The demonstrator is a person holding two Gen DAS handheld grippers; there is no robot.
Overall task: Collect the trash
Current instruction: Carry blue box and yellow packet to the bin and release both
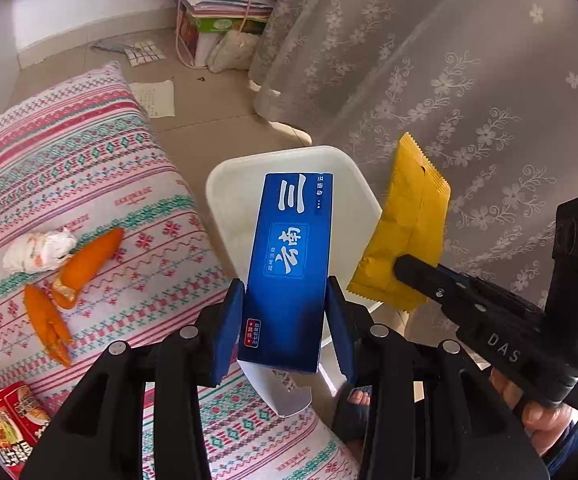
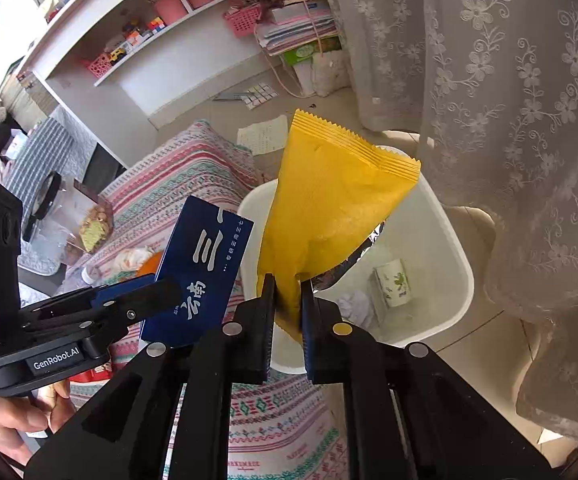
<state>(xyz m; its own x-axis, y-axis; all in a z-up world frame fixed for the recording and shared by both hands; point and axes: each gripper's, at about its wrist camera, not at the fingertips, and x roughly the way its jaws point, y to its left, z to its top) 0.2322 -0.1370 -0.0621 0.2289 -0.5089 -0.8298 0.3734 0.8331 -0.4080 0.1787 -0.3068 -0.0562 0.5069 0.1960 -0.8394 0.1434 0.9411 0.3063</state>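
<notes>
Trash in both grippers: blue carton (image 1: 289, 264) clamped in left gripper (image 1: 285, 312), yellow snack packet (image 2: 329, 216) pinched at its bottom edge by right gripper (image 2: 287, 312), both closed down on their loads, above white bin (image 2: 445, 240). Carton poised near bin's 9 o'clock rim, so risk of tipping out onto patterned bedcover (image 1: 101, 168) on release. Packet limp, liable to catch rim. Orange peels (image 1: 69, 280) and crumpled tissue (image 1: 37, 250) waiting at 9 o'clock.

Patterned bed (image 1: 101, 168), orange peels (image 1: 89, 264), crumpled tissue (image 1: 39, 250), snack packet (image 1: 5, 420)
</notes>
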